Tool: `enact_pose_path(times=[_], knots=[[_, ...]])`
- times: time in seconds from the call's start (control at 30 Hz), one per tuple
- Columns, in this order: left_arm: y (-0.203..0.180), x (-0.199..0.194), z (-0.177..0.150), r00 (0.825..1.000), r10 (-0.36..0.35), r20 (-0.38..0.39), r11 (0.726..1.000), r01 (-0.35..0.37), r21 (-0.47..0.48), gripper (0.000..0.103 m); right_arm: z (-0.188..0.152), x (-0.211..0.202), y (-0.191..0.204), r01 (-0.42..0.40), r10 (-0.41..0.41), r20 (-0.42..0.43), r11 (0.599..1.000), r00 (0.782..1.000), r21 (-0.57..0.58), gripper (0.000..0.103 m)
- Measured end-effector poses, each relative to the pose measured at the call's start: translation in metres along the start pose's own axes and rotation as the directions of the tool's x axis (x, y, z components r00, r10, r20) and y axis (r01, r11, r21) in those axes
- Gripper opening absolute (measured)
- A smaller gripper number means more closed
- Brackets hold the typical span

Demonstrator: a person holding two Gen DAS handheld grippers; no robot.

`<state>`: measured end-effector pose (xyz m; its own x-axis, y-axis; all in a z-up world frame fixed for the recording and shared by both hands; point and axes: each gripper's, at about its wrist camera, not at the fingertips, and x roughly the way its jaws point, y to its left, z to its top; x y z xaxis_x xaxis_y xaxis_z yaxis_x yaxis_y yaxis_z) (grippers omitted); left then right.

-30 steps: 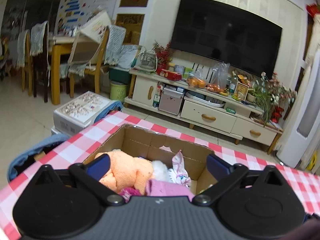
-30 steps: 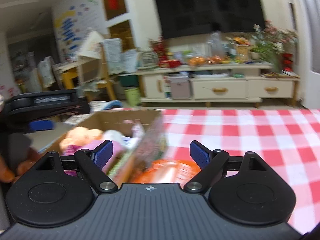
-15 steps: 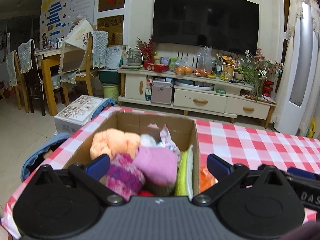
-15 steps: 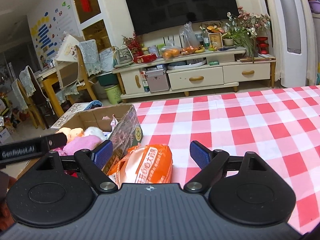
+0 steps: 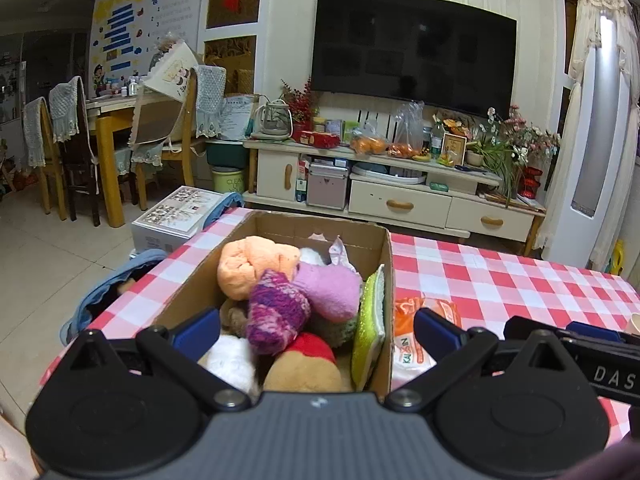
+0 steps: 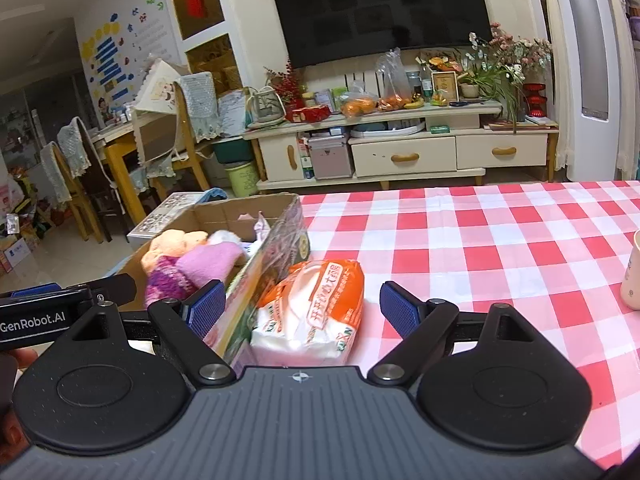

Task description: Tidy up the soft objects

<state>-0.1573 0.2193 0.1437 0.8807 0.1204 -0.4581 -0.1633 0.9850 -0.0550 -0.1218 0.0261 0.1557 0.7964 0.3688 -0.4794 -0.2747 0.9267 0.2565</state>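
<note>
A cardboard box [image 5: 380,248] [image 6: 280,240] stands on the red-checked tablecloth [image 5: 500,280] [image 6: 480,248]. It holds several soft things: an orange plush [image 5: 252,260], a purple knitted piece [image 5: 276,312], a pink sock [image 5: 328,284], a green sponge [image 5: 370,320]. An orange and white tissue pack [image 6: 316,304] [image 5: 412,344] lies on the cloth right of the box. My left gripper [image 5: 316,332] is open and empty over the box's near end. My right gripper [image 6: 302,308] is open and empty, just behind the tissue pack.
A white cup [image 6: 633,276] stands at the right edge of the table. Beyond the table are a TV cabinet [image 5: 400,192], a white box on the floor [image 5: 176,216] and wooden chairs [image 5: 160,140] at the left.
Both grippers have pulled back and up from the box and stay open. The box's contents and the tissue pack now show more fully.
</note>
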Motion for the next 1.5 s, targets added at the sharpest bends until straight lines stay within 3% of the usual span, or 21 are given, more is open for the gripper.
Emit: enact_pose_path(times=[0.43,1.5], knots=[[0.004,-0.037,-0.004,0.999,0.005,0.047,1.000,-0.005,0.002,0.102,-0.005,-0.041,0.021,-0.020,0.023,0.040,0.998,0.999,-0.051,0.103],[0.004,-0.042,-0.018,0.997,0.043,0.060,0.999,-0.045,0.025,0.102,-0.014,-0.042,0.018,-0.008,0.010,0.040,0.998,0.999,-0.061,0.103]])
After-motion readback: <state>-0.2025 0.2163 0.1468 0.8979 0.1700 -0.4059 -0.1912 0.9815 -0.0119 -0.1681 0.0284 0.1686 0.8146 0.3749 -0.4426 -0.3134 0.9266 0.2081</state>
